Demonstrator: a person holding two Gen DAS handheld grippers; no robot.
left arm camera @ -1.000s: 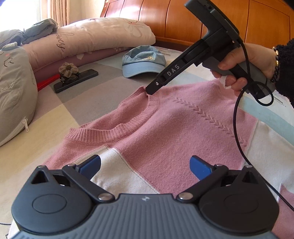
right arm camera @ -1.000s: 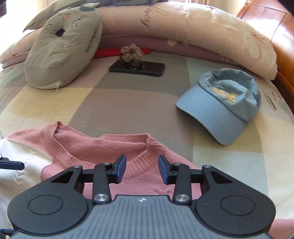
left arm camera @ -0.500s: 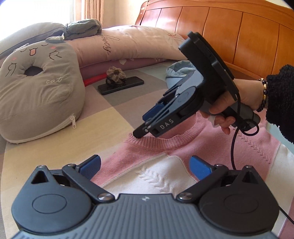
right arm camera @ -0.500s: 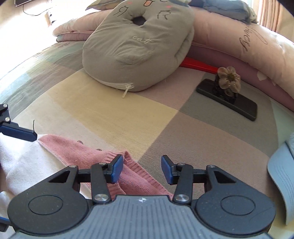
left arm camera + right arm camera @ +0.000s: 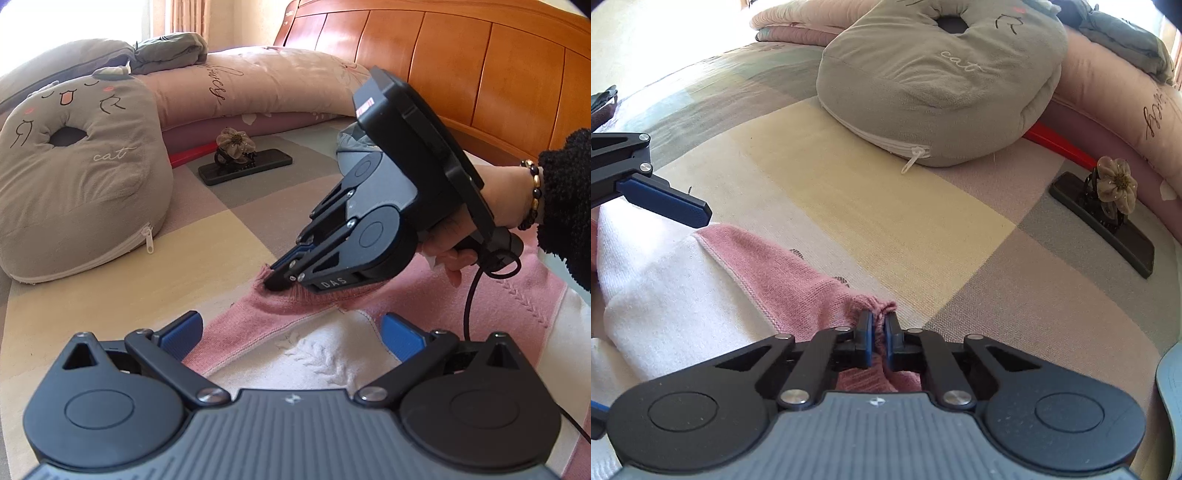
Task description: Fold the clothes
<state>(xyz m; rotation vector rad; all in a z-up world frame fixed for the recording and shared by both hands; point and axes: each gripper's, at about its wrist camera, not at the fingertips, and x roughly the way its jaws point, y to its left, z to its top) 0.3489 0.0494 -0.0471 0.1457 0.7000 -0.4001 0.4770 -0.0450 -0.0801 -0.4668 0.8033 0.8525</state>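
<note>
A pink and white knitted sweater (image 5: 325, 350) lies flat on the bed. In the right wrist view my right gripper (image 5: 880, 325) is shut on a puckered bit of the sweater (image 5: 812, 284) at its pink shoulder edge. The left wrist view shows the same right gripper (image 5: 275, 282) from the side, tips pressed into the pink knit, held by a hand in a black sleeve. My left gripper (image 5: 291, 328) hovers open just above the white part of the sweater, nothing between its blue pads. One of its fingers (image 5: 665, 203) shows at the left of the right wrist view.
A grey cat cushion (image 5: 74, 166) sits far left, long pink pillows (image 5: 258, 85) behind it. A black phone (image 5: 245, 166) with a flower clip lies on the checked bedspread (image 5: 886, 214). A blue cap (image 5: 351, 147) is partly hidden behind the right gripper. A wooden headboard (image 5: 480, 74) stands at the back.
My right gripper moved left along the neckline to the shoulder edge, dropped onto it and shut on the pink knit. The left gripper shifted earlier, then held still, open.
</note>
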